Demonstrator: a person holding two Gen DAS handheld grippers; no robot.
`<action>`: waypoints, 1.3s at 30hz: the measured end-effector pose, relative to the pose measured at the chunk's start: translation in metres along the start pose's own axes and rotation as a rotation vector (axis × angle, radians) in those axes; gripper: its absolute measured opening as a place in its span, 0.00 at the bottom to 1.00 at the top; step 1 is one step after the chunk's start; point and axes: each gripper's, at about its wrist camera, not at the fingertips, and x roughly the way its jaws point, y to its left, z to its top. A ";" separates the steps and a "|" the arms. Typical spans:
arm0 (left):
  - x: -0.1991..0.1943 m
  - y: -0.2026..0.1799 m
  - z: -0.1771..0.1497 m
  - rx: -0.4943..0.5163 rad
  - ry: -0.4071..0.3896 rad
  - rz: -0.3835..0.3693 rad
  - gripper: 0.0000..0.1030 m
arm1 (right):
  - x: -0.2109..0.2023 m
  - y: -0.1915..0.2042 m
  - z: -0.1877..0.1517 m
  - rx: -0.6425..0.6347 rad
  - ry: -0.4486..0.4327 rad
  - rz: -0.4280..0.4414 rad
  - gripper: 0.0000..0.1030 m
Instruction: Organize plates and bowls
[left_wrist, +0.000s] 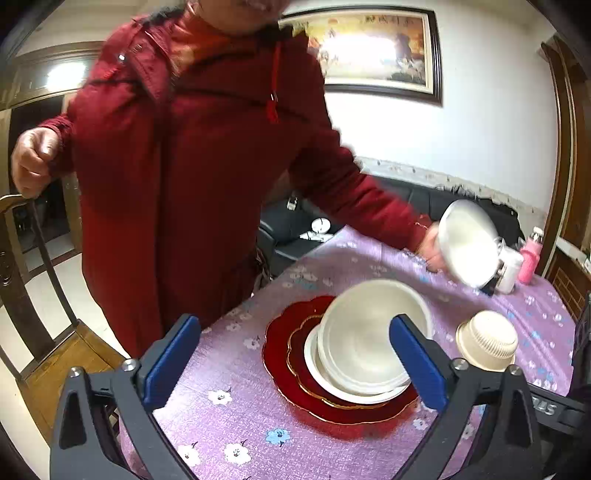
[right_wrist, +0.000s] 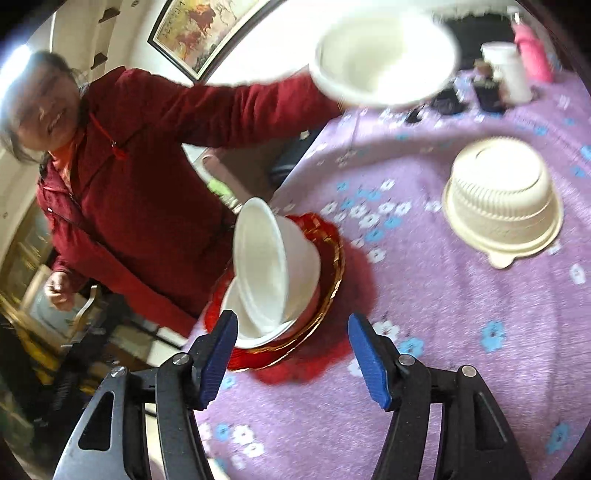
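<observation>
both the left tool (left_wrist: 291, 363) and right tool (right_wrist: 291, 356) gape wide and empty, leaving the white bowl (left_wrist: 373, 332) tipped on the red plates (left_wrist: 291, 354) near the surface's (left_wrist: 258, 417) edge, seemingly mid-stacking.

Beyond the claw, the raised white bowl (right_wrist: 384, 55) is motion-blurred, and the holding hand (left_wrist: 432, 251) lies mostly behind it. Ahead of the claw, stacked bowls (left_wrist: 369, 332) hide the red plates' (left_wrist: 280, 347) centres. Far right, small dark items (right_wrist: 450, 99) by the white jar (right_wrist: 508, 70) are too blurred to identify.
</observation>
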 end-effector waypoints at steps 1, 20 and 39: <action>-0.003 0.003 0.001 -0.010 -0.006 -0.008 1.00 | -0.003 0.001 0.001 0.002 -0.034 -0.027 0.65; 0.010 0.023 -0.003 -0.055 0.059 -0.023 1.00 | 0.081 0.009 0.049 0.017 0.072 -0.073 0.12; 0.004 -0.041 -0.002 0.084 0.043 0.007 1.00 | -0.006 0.022 -0.012 -0.239 -0.089 -0.189 0.66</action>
